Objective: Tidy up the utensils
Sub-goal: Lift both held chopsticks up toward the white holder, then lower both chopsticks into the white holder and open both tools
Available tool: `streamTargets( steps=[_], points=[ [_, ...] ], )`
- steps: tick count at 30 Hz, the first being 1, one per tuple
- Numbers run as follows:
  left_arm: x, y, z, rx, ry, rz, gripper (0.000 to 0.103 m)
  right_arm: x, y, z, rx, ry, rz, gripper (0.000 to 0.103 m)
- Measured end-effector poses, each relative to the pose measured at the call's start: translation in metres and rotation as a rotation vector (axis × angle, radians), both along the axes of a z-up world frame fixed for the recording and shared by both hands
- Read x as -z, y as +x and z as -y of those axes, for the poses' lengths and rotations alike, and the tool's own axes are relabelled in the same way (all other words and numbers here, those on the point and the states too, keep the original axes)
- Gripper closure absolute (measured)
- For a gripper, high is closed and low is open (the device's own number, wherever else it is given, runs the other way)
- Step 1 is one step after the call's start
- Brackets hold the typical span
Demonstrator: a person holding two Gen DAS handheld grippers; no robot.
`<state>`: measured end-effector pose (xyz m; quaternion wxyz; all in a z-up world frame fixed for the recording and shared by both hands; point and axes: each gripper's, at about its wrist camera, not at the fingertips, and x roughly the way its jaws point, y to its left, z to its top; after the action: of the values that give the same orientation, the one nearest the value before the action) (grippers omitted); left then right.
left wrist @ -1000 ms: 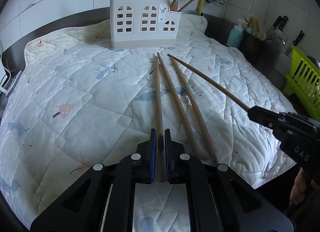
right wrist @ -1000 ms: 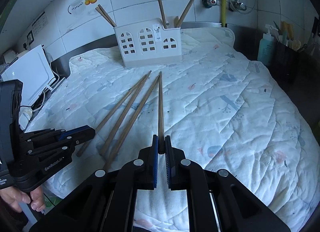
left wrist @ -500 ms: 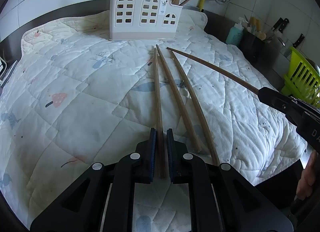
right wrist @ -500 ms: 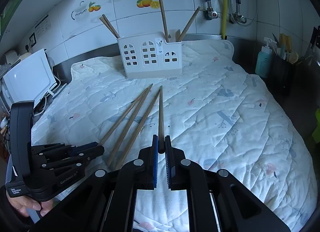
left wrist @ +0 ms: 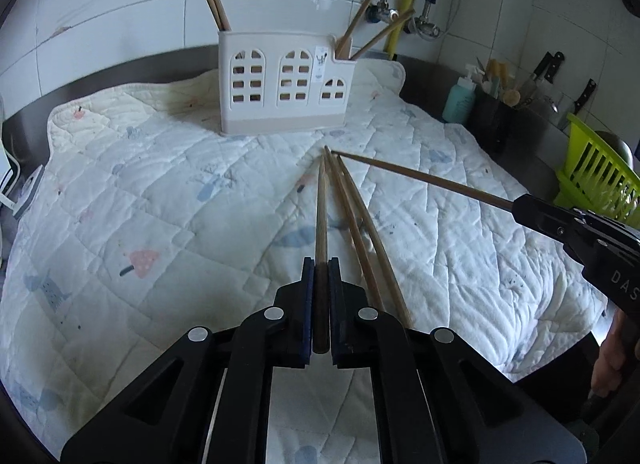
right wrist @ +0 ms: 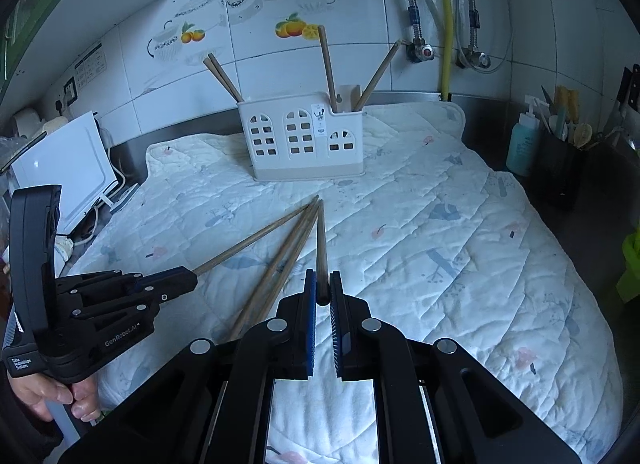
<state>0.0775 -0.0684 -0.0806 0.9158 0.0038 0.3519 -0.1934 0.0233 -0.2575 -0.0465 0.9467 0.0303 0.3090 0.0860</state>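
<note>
A white utensil holder (left wrist: 285, 87) (right wrist: 304, 139) with arched cut-outs stands at the back of the quilted mat and holds several wooden chopsticks. My left gripper (left wrist: 321, 270) is shut on one long wooden chopstick (left wrist: 321, 199), lifted off the mat. My right gripper (right wrist: 322, 284) is shut on another chopstick (right wrist: 321, 240); it shows in the left wrist view (left wrist: 424, 177) too. Two more chopsticks (left wrist: 360, 232) (right wrist: 280, 264) lie on the mat between the grippers, tips close together.
The quilted white mat (left wrist: 160, 203) covers the steel counter. A black utensil pot (right wrist: 558, 171) and teal bottle (left wrist: 460, 101) stand at the right, with a green rack (left wrist: 596, 179) beyond. A white appliance (right wrist: 68, 167) sits at the left.
Both grippers have risen and tilted up with their chopsticks; the holder and wall now sit lower and fuller in both views. The two loose chopsticks stay on the mat.
</note>
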Motion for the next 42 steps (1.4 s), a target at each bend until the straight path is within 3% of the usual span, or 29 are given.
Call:
streamTargets(
  steps=[12,26,37,42],
  points=[
    [-0.048,0.023,-0.01,0.023,0.0,0.116,0.098,-0.059,0.031,0.01,-0.038,-0.002,0.101,0.096],
    [-0.102,0.072,-0.016,0.039,0.005,0.163,0.098,-0.144,0.091,0.017,-0.105,-0.045,0.151,0.096],
    [-0.142,0.1,-0.016,0.042,0.003,0.221,0.098,-0.217,0.148,0.024,-0.083,-0.037,0.25,0.096],
    [-0.163,0.11,-0.018,0.042,-0.001,0.254,0.098,-0.235,0.179,0.019,-0.062,-0.045,0.28,0.096]
  ],
)
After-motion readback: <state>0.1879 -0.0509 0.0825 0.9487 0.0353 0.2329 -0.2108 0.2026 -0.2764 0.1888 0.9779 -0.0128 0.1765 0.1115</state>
